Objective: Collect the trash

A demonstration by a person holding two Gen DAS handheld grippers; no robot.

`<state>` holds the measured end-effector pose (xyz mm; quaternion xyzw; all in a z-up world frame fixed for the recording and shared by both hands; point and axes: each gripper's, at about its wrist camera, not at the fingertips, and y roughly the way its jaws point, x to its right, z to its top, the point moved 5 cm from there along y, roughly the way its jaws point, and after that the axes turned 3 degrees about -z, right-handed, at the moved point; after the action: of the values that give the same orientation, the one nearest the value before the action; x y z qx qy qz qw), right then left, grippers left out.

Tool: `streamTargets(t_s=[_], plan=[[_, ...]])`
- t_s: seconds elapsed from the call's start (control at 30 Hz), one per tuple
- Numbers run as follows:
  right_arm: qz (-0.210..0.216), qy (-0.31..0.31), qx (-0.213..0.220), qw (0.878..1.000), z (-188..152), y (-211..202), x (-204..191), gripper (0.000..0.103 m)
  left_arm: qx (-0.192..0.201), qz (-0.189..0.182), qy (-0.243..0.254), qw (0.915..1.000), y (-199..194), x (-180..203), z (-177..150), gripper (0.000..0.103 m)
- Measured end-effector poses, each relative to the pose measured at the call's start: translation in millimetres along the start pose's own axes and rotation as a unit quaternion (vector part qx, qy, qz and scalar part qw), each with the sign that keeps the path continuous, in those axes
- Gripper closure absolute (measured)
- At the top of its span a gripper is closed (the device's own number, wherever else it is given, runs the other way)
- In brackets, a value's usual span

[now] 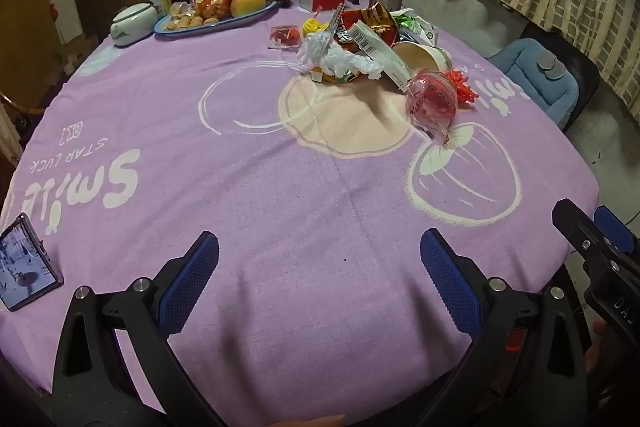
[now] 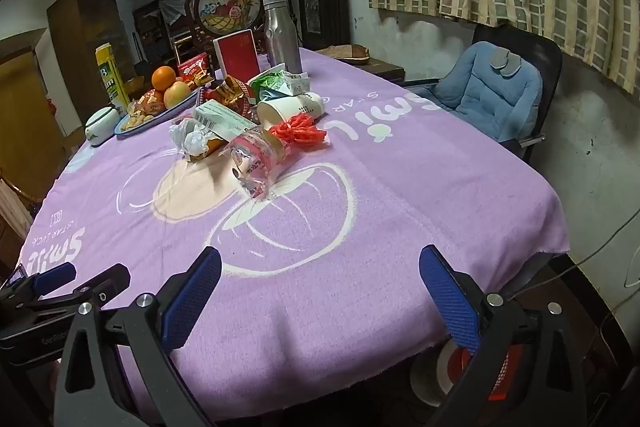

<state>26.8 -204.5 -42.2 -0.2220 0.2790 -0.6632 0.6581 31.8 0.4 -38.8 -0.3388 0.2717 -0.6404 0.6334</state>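
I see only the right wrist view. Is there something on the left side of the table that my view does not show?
Observer: Yes. A phone lies near the left edge, with its screen lit.
Operator: Is anything hidden behind the trash pile?
Observer: A small clear cup with red contents sits beside the crumpled white bag.
Operator: Do the left tongs hold anything?
Observer: No. The left tongs are open and empty over the bare cloth.
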Motion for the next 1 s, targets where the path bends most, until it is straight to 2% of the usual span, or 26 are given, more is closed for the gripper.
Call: streamTargets(t_s=[0.07,0.5,0.77,1.0], plan=[[0.000,0.000,0.000,1.000,-0.2,0.4,-0.1,0.006,0.009,0.007,0.007,0.9999,-1.4,1.1,0.1,0.007],[0.000,-0.003,-0.002,1.000,-6.0,0.9,-0.4,0.006,0.001,0.007,0.004,1.0000,3.1,0.5,-1.9,0.007],[0.003,-0.005,-0.010,1.000,-1.7,6.4,-3.4,0.006,0.028,0.017,0.004,0.9995,-2.1,-0.9,0.1,0.007],[0.003,-0.006,-0.009,1.000,-1.4,6.5,-4.7,0.006,0.030,0.012,0.012,0.9994,-2.1,1.8,0.2,0.007]])
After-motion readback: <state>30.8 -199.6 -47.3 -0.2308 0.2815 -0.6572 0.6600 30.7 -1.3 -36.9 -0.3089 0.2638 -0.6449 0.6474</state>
